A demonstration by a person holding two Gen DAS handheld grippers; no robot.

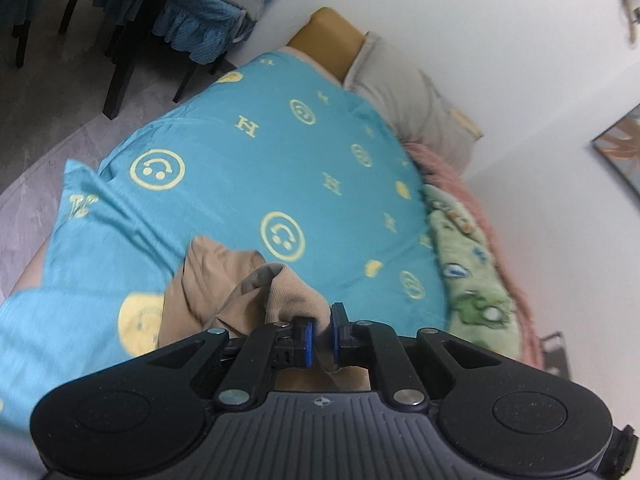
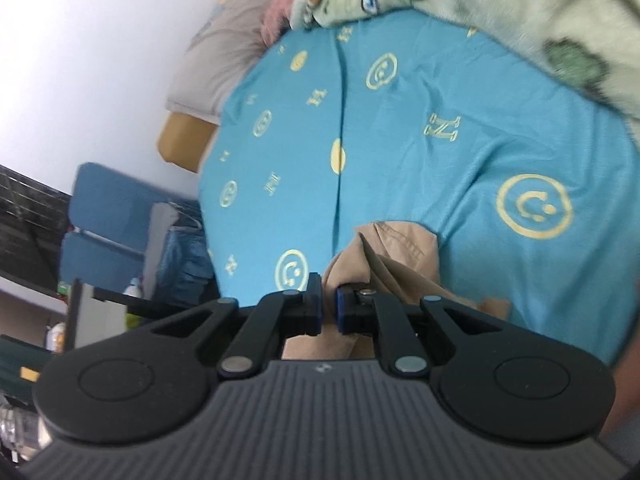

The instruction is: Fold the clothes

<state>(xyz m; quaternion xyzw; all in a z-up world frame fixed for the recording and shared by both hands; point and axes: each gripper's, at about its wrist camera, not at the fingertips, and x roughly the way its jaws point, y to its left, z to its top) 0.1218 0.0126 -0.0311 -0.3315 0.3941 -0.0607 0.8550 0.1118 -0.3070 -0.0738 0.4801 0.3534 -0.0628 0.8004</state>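
Tan ribbed-fabric garment is seen bunched on a turquoise bed sheet printed with yellow smiley faces and letters, near the bed's close edge, and is pinched at both ends. In the left wrist view, dark wooden chairs with blue ruffled seat covers are seen at upper left on grey floor; the left gripper is closed down narrow with a fold of the tan cloth caught between its blue pads, the cloth rising in a hump just ahead of the fingers. Further right, a mustard-yellow headboard block, a grey pillow, a pink fuzzy blanket and a pale green cartoon-print fleece blanket are lined along the white wall. In the right wrist view, a blue upholstered seat is seen at left off the bed; the right gripper is likewise drawn narrow, tan fabric clamped between its pads, the rest draped to the right over the sheet. Motion blur is present.
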